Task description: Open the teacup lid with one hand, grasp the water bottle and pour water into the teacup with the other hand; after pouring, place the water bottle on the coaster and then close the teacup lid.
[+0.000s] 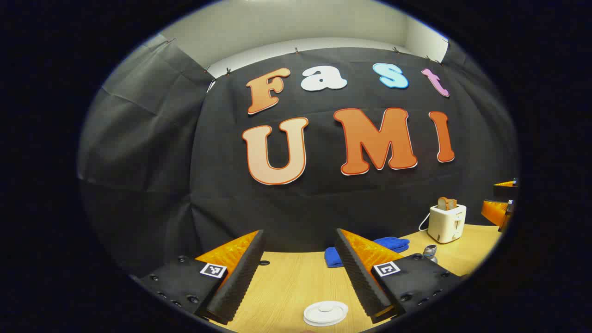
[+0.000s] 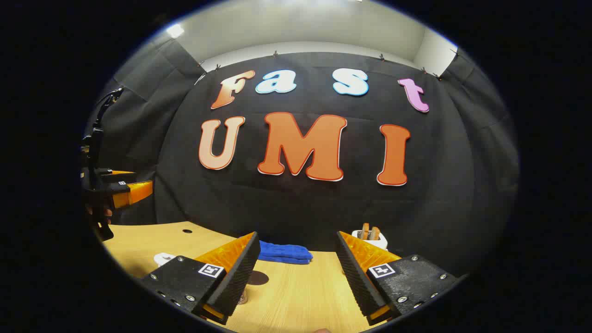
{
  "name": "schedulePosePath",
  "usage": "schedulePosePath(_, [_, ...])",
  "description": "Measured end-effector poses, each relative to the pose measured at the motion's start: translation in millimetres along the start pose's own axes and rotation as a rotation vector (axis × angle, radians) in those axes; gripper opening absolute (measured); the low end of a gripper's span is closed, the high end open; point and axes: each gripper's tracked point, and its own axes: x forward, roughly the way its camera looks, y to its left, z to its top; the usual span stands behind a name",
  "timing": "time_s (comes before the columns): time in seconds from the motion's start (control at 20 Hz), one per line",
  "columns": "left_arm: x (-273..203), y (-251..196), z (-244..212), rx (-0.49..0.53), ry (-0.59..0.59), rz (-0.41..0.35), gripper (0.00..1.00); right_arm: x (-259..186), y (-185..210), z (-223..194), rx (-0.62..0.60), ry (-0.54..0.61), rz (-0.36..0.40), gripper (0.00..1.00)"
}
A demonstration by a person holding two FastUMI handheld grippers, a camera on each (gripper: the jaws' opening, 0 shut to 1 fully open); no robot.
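In the left gripper view, the left hand-held gripper [image 1: 296, 273] hangs above the wooden tabletop [image 1: 286, 286] with its two fingers spread wide and nothing between them. Just below the gap, near the bottom edge, sits the white teacup lid [image 1: 325, 313] with its small knob — it is seen from above, so I cannot tell whether it is on the cup. Past the right finger a blue cloth [image 1: 391, 243] lies folded against the back wall, and near it the ribbed top of the water bottle [image 1: 430, 251] peeks up behind that finger. Farther right stands a white toaster [image 1: 447, 223] with a slice of bread poking out. At the far right edge the other hand-held gripper [image 1: 502, 206] juts in, well apart from everything on the tabletop.

In the right gripper view, the right hand-held gripper [image 2: 296, 273] is likewise open wide and empty, held over the tabletop [image 2: 296, 296]. A dark round coaster [image 2: 257, 278] lies flat beside the left finger — partly hidden by it. The blue cloth [image 2: 283, 252] rests beyond at the wall, and the toaster [image 2: 370, 237] shows behind the right finger. A bit of something white [image 2: 164, 258] sits at the left, too cut off to name. At the far left the left hand-held gripper [image 2: 122, 187] is held up above the tabletop, fingers parted.
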Motion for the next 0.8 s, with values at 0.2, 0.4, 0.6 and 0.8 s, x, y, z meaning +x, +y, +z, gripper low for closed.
schedulePosePath(0.2, [9,21,-2,-0.033,0.015,0.023,1.00,10,14,-4,0.018,0.023,0.042,0.98])
schedulePosePath(0.4, [13,21,-6,-0.030,0.027,0.012,0.99,17,24,-3,0.034,0.031,0.074,0.98])
schedulePosePath(0.6, [14,15,-14,-0.037,0.049,-0.012,0.99,20,31,-4,0.028,0.035,0.101,0.98])
schedulePosePath(0.8, [16,7,-22,-0.038,0.076,-0.035,1.00,24,35,-6,0.042,0.040,0.124,0.98])
